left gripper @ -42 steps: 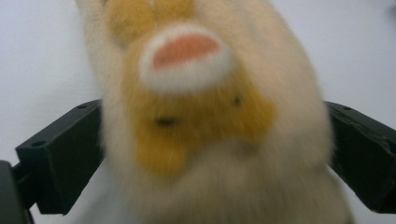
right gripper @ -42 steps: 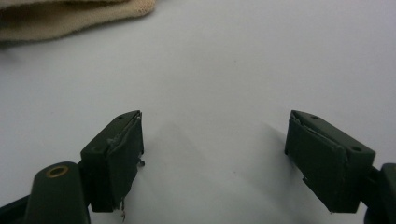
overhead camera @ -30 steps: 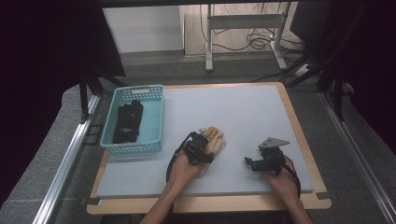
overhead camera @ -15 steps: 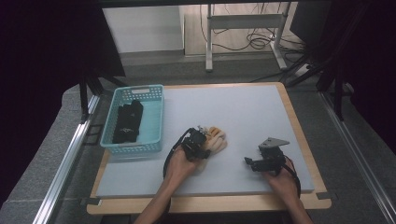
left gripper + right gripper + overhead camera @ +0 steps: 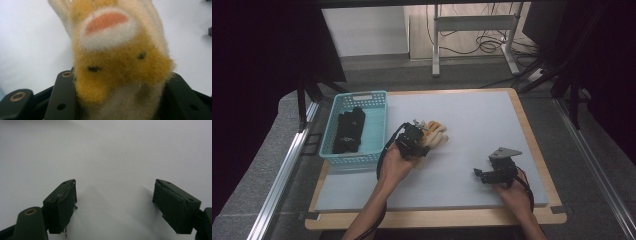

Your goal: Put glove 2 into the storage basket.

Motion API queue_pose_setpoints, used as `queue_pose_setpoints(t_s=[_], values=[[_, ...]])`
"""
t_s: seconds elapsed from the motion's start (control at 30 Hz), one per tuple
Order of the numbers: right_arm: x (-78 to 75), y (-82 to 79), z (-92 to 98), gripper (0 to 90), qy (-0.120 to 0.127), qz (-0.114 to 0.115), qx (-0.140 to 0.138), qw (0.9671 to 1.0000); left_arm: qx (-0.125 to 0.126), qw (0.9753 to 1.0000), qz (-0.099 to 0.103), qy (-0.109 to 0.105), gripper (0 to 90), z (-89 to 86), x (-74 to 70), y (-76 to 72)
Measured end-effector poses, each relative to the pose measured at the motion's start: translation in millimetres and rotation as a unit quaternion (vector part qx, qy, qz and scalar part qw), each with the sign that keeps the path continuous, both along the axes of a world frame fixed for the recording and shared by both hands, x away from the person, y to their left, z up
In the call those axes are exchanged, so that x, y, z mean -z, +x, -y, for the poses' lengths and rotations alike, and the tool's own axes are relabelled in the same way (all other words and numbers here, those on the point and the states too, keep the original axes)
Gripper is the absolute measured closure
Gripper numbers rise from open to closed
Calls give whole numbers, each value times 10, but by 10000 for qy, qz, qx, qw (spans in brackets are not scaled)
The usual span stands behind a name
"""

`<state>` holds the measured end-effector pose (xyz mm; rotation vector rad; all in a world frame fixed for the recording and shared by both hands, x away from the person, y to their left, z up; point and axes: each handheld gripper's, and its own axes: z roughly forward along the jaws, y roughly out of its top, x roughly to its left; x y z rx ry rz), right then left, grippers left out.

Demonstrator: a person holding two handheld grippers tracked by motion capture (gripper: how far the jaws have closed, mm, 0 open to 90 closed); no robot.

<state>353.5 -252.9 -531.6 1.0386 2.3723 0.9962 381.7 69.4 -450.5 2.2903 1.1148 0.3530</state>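
A fuzzy orange-and-cream glove [image 5: 434,134] is pinched at frame centre by the left gripper [image 5: 418,142]; the right gripper [image 5: 115,202] is held with jaws spread, lower right.

Grippers: 2 counted – left gripper [image 5: 418,142], right gripper [image 5: 484,175].
Fuzzy gloves: 1 seen, tan/cream glove [image 5: 434,134].
Baskets: 1, teal basket [image 5: 373,97].
Dark items in basket: 1 black bundle [image 5: 348,130]; exact no. can't be told.
Tables: 1, table [image 5: 482,120].

Wooden table [image 5: 532,120], big white mat [image 5: 482,125] on top. Blue basket [image 5: 377,107] sits at left side. Fuzzy yellow-and-cream toy [image 5: 435,135] near middle of mat.
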Motion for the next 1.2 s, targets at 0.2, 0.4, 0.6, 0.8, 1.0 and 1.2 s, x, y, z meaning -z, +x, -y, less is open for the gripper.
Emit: queue_pose_setpoints(t_s=[0.2,0.4,0.6,0.8,1.0,1.2], values=[[0,0,0,188,3,-5,0,10000,-157,9998,121,73,531,-154,-172,47],[0,0,0,188,1,0,0,10000,-410,9990,181,77,529,-377,-331,100],[0,-1,-1,188,1,1,2,10000,-666,9976,185,-12,529,-604,-441,139],[0,-1,-1,188,1,0,2,10000,-890,9959,179,36,527,-811,-490,191],[0,0,0,188,-3,4,-2,10000,-1152,9932,159,43,526,-1030,-509,246],[0,-1,0,188,-3,4,0,10000,-1413,9899,139,63,524,-1240,-523,294]])
